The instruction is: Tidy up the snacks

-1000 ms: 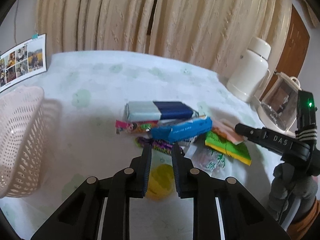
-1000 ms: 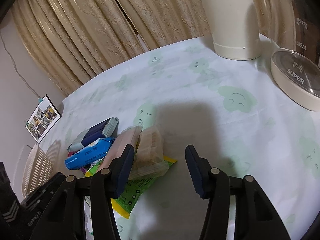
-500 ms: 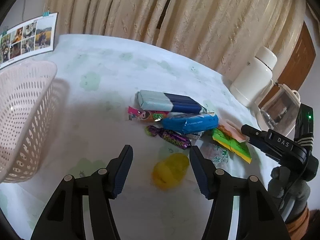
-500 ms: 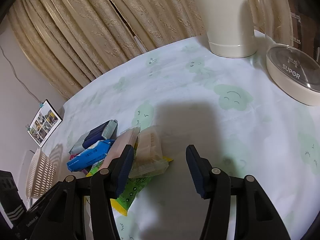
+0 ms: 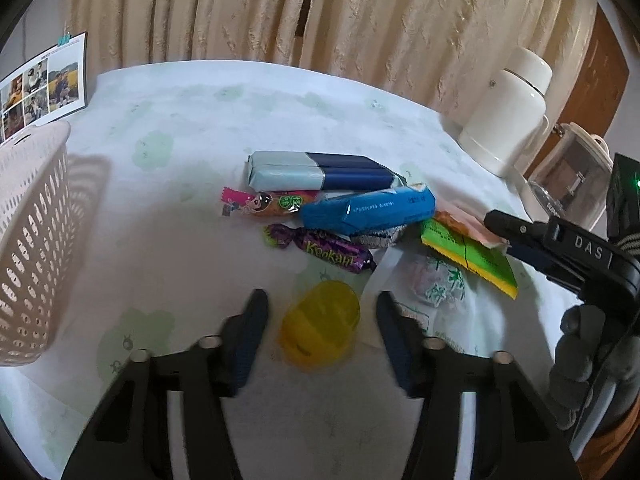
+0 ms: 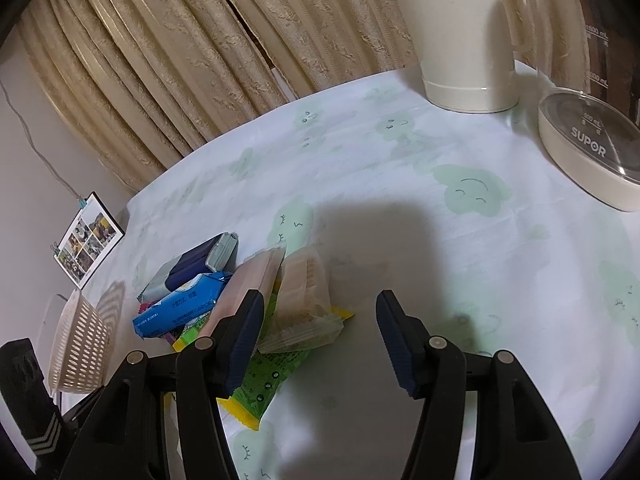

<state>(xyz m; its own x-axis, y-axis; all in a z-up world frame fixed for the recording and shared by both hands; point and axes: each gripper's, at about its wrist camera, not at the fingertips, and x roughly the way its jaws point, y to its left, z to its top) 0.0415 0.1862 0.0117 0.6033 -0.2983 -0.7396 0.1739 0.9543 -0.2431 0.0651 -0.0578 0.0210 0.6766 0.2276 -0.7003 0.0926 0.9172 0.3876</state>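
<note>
Since the frame one second back, the left gripper (image 5: pixel 320 320) has gone from nearly closed to wide open, and the yellow capsule (image 5: pixel 320 326) now lies free on the tablecloth (image 5: pixel 200 128) between its fingers, touched by neither. The right gripper has hardly shifted.

Left wrist view: the jaws stand spread either side of the yellow capsule. Beyond it lies the snack pile: a purple candy (image 5: pixel 320 245), a pink wrapper (image 5: pixel 264 202), a blue packet (image 5: pixel 370 210) resting across a grey-and-navy pack (image 5: pixel 320 170), and a green packet (image 5: pixel 472 258) to the right. The white basket (image 5: pixel 30 240) stands at the left edge, well apart from the pile. No snack can be seen in the part of it that shows.

Right wrist view: the right gripper (image 6: pixel 320 320) is open and holds nothing. A clear biscuit pack (image 6: pixel 304 304) lies just ahead of its left finger, on top of the green packet. A cream jug (image 6: pixel 460 36) and a lidded container (image 6: pixel 588 156) stand at the far right.

Assessment: sorting appears to be at an early stage, with the capsule as the item in hand. The next move calls for centring the left jaws on the capsule, closing gently since its rounded shell may slip, then carrying it left to the basket.
</note>
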